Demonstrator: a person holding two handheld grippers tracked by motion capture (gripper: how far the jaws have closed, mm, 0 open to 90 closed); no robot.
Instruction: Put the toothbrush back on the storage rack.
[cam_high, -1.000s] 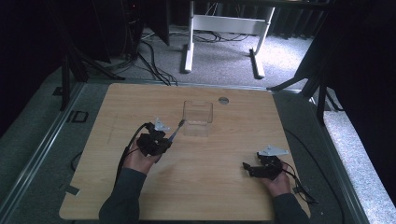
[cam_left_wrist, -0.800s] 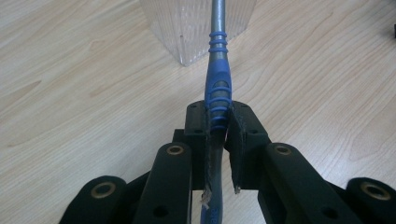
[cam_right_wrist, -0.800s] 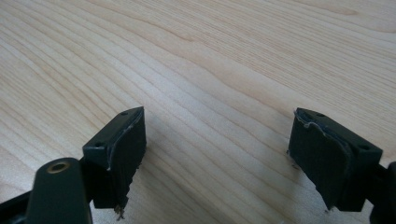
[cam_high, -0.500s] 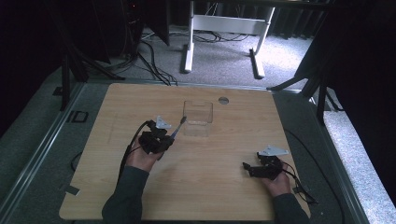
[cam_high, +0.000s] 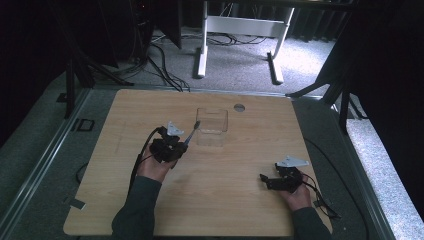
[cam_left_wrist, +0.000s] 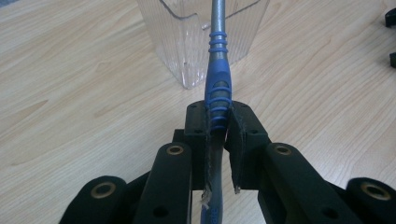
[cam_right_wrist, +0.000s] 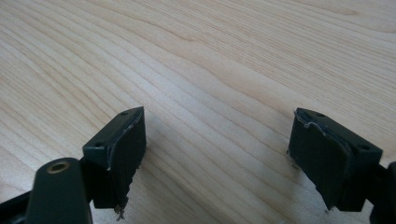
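Left gripper (cam_left_wrist: 218, 121) pinches a blue-handled tool (cam_left_wrist: 218, 88), its metal shaft reaching over the rim of the clear container (cam_high: 212, 126) mid-surface (cam_high: 240, 210). Right gripper (cam_right_wrist: 217, 154) is spread wide with nothing between, low over bare wood, well apart.

Wooden table (cam_high: 120, 200) is the anchor here: small round grey disc (cam_high: 239, 107) sits near its far edge, white desk frame (cam_high: 240, 30) stands on grey carpet beyond it, black cables (cam_high: 160, 60) beyond its far-left corner.
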